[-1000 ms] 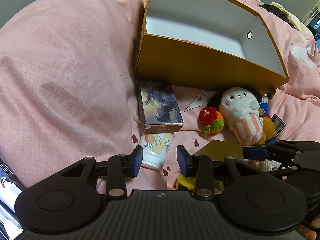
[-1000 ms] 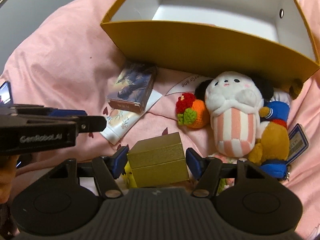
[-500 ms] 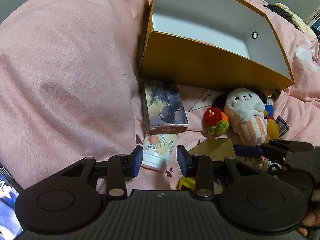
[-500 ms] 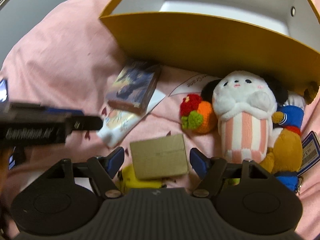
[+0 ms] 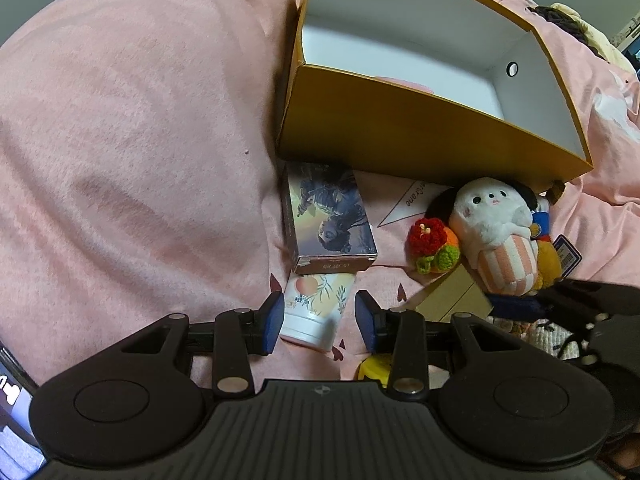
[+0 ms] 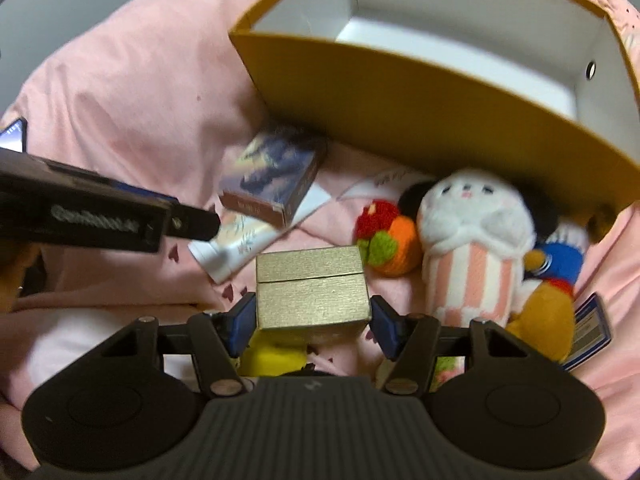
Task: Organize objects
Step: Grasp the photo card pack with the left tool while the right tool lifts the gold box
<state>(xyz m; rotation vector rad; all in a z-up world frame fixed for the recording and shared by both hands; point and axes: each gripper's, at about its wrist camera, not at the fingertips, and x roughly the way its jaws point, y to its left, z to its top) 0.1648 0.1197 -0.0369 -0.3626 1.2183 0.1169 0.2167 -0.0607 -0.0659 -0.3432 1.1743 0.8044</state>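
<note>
A yellow cardboard box (image 5: 404,136) with a white inside lies open on the pink bedding; it also shows in the right wrist view (image 6: 420,96). My right gripper (image 6: 312,316) is shut on a small gold box (image 6: 312,288) and holds it above the bedding, in front of the yellow box. My left gripper (image 5: 320,320) is open, its fingers on either side of a white floral tube (image 5: 316,308) without touching it. A picture card box (image 5: 328,220) lies just beyond the tube.
A white plush in a striped cup (image 5: 496,232), a crocheted red and orange fruit (image 5: 432,244) and a blue and orange plush (image 6: 552,288) lie by the yellow box's near wall. A yellow toy (image 6: 272,356) lies under the gold box. Pink bedding (image 5: 132,152) spreads left.
My right gripper has closed on the gold box and lifted it toward the yellow box. My left gripper stayed open and moved a little forward around the floral tube.
</note>
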